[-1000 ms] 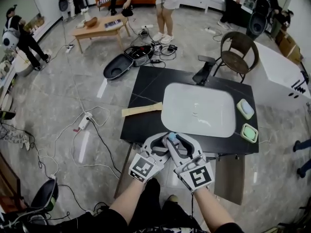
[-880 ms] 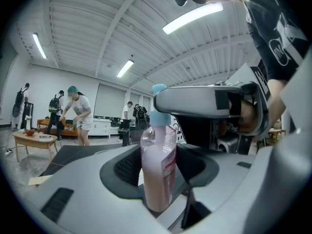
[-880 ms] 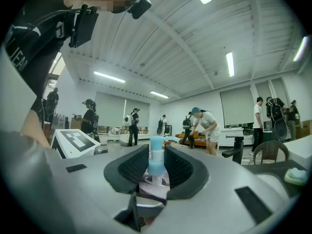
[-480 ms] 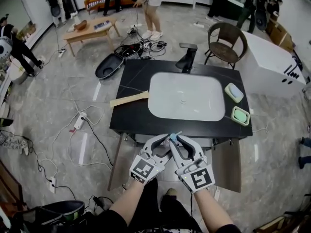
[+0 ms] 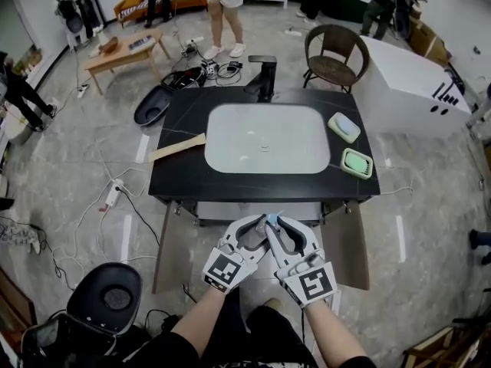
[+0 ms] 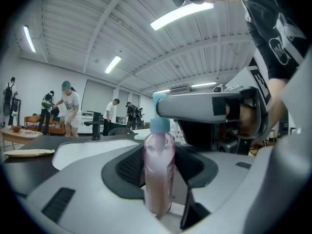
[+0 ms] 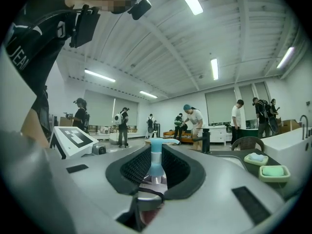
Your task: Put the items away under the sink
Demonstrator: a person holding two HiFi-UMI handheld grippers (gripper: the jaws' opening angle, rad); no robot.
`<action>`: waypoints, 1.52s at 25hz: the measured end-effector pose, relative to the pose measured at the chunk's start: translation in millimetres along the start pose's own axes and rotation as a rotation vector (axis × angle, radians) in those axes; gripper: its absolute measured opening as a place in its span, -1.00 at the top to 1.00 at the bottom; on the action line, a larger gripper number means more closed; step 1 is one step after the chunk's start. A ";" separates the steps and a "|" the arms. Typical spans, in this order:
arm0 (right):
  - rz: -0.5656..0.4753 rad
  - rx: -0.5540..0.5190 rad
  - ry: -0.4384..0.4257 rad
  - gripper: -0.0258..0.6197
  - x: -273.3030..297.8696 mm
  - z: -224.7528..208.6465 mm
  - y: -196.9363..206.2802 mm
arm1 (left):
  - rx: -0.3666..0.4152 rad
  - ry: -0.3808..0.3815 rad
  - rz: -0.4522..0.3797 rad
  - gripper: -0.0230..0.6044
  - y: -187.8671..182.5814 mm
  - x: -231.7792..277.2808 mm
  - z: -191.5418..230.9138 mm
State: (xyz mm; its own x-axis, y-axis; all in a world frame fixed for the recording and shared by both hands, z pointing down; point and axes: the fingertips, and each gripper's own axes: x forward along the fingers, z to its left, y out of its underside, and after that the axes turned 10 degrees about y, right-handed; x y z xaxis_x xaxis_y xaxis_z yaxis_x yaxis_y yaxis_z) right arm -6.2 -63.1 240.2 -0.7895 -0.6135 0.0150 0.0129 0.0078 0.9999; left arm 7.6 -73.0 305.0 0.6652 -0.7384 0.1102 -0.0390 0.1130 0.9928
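A pink pump bottle (image 5: 269,221) with a light blue pump stands upright between my two grippers, held in front of the black counter (image 5: 176,181). My left gripper (image 5: 258,227) and right gripper (image 5: 282,227) meet tip to tip around it. In the left gripper view the bottle (image 6: 158,165) fills the hollow of the left gripper (image 6: 158,182), with the right gripper just behind. In the right gripper view the blue pump (image 7: 155,162) rises between the pads of the right gripper (image 7: 155,179). Below the white sink (image 5: 222,121), the cabinet (image 5: 257,210) has both doors swung open.
The open doors stand at left (image 5: 164,245) and right (image 5: 346,244). On the counter are a black faucet (image 5: 265,71), two soap dishes (image 5: 344,126) (image 5: 357,162) and a wooden board (image 5: 176,147). A black round seat (image 5: 107,299) sits lower left. Cables cross the floor; several people stand far back.
The counter has slid up and away in the head view, showing more of the open cabinet doors. Both grippers stay together around the bottle.
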 end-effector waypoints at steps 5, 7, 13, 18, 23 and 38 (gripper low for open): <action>0.015 -0.020 -0.016 0.68 -32.3 -17.7 3.9 | -0.009 0.008 -0.014 0.31 1.6 20.8 -32.2; 0.011 -0.013 -0.012 0.68 -40.7 -24.6 7.3 | -0.007 0.019 -0.014 0.31 4.1 29.3 -40.4; 0.027 -0.010 0.004 0.68 -44.9 -37.1 35.7 | -0.020 0.053 0.012 0.31 29.1 44.7 -44.9; 0.032 -0.025 0.016 0.68 -37.1 -43.6 76.2 | -0.007 0.075 0.018 0.31 64.1 54.7 -34.3; 0.033 0.019 0.032 0.68 -27.1 -46.6 132.3 | -0.008 0.072 0.022 0.32 117.5 60.4 -23.1; 0.090 0.011 -0.003 0.68 6.6 -52.8 326.9 | 0.013 0.073 0.040 0.33 298.8 85.7 17.8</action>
State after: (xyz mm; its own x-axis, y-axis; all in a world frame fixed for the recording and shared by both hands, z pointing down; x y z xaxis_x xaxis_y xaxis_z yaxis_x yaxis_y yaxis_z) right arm 25.3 -106.4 567.0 -0.7870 -0.6079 0.1050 0.0776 0.0713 0.9944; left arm 39.7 -114.3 611.9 0.7155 -0.6832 0.1461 -0.0756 0.1322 0.9883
